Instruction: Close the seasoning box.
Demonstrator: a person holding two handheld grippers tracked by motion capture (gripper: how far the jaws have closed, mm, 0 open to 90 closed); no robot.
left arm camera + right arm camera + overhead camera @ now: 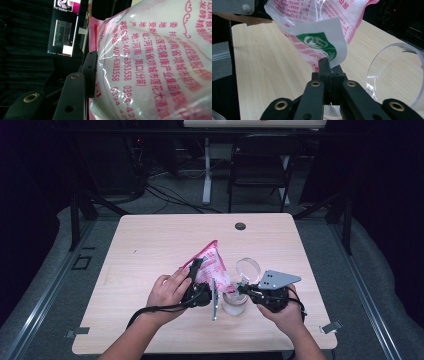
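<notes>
the right gripper (327,72) has its jaws pressed together on the lower corner of the clear plastic bag with pink print and white powder (317,30). the left gripper (86,75) clamps the bag's body, held tilted above the light wooden table (150,245), over a clear glass jar (235,304), its round clear lid (248,268) just beyond.

A recording lab: a lone wooden table (150,250) at frame centre within black curtains (385,195), loose cables (170,197) and a folding chair (260,167) on grey floor at top, lit monitors (63,35) at upper left.
</notes>
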